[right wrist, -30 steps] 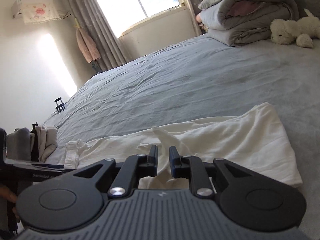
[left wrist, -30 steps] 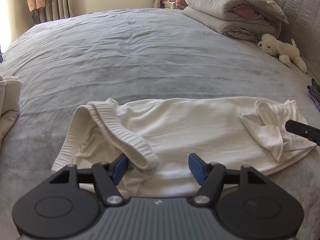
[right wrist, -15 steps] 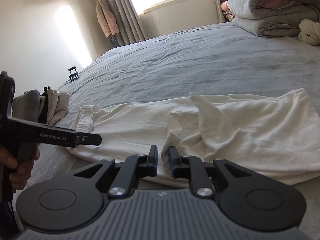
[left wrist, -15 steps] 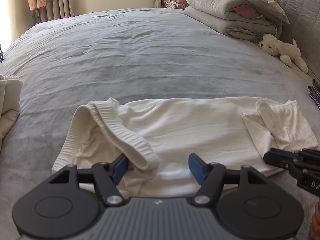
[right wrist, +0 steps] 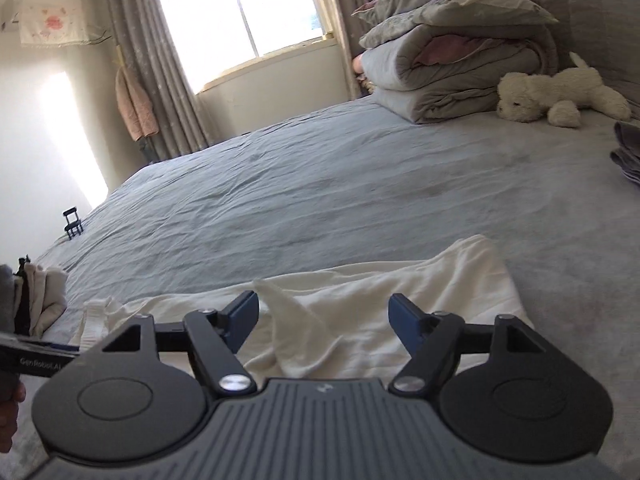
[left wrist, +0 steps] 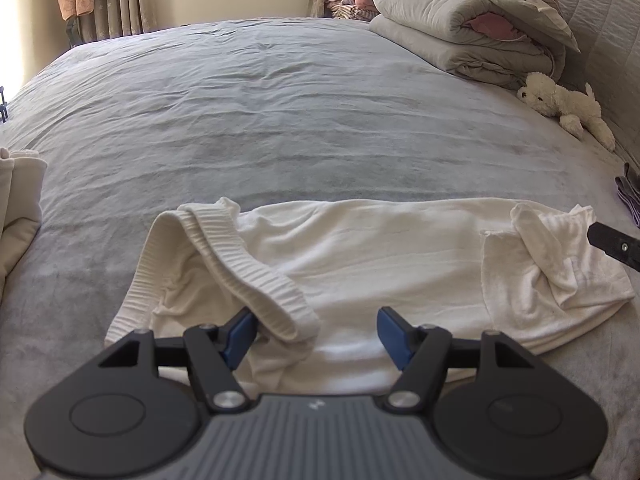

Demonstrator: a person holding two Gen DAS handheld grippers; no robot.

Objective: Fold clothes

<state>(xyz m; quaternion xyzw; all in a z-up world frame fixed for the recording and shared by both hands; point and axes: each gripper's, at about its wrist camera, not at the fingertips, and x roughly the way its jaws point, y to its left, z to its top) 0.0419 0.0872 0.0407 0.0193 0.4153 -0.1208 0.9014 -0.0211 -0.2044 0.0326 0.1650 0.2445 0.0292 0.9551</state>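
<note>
A white garment (left wrist: 360, 256) lies flat across the near part of the grey bed (left wrist: 260, 112). Its ribbed waistband (left wrist: 236, 268) is at the left, and a crumpled fold (left wrist: 536, 260) is at the right. My left gripper (left wrist: 314, 332) is open, with the waistband's near end between its blue pads. My right gripper (right wrist: 324, 322) is open over the garment (right wrist: 400, 300), with a raised peak of cloth (right wrist: 288, 312) between its pads. The right gripper's tip also shows at the right edge of the left wrist view (left wrist: 612, 240).
Folded grey duvets (left wrist: 460, 36) and a white plush dog (left wrist: 568, 108) lie at the far right by the headboard. Folded cream clothes (left wrist: 16, 208) lie at the left edge. A folded grey cloth (right wrist: 628, 152) lies at the right. Window and curtains stand behind.
My right gripper has opened from shut and moved back over the garment's right end. The left gripper and the waistband have not moved.
</note>
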